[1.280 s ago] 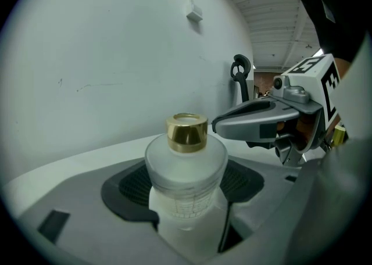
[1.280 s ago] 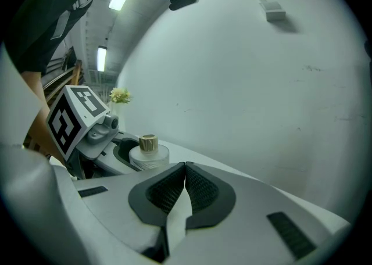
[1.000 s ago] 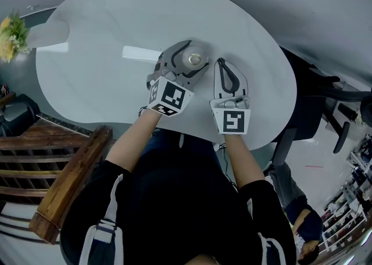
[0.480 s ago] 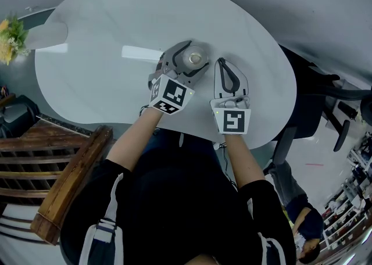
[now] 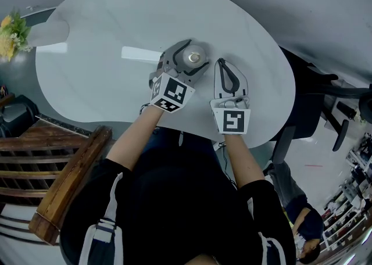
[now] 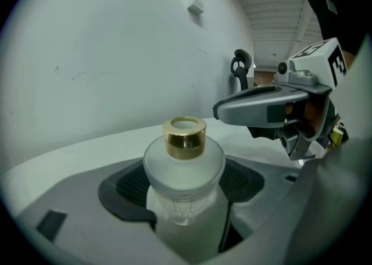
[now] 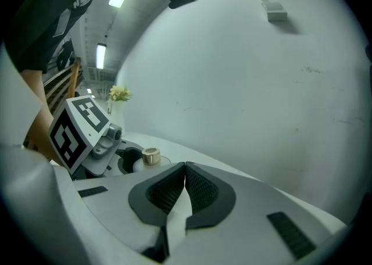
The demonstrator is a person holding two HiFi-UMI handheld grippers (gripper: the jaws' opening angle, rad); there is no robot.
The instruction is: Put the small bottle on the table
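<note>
The small bottle (image 5: 195,57) is frosted white with a gold cap, and it stands upright over the white table (image 5: 99,37). My left gripper (image 5: 197,53) is shut on the bottle, one jaw on each side of its body. In the left gripper view the small bottle (image 6: 183,168) fills the space between the dark pads (image 6: 129,183). My right gripper (image 5: 221,61) lies just right of it, shut and empty, with its pads (image 7: 197,188) pressed together. The right gripper view shows the gold cap of the small bottle (image 7: 150,156) to the left, beside the left gripper's marker cube (image 7: 78,127).
The oval table's near edge (image 5: 192,136) runs just under both wrists. A vase of yellow flowers (image 5: 10,32) stands at the far left. A wooden bench (image 5: 58,165) is at lower left, and a dark chair (image 5: 317,101) stands to the right.
Almost nothing differs. The left gripper has shifted very slightly with the bottle still between its jaws, and the right gripper has stayed put.
</note>
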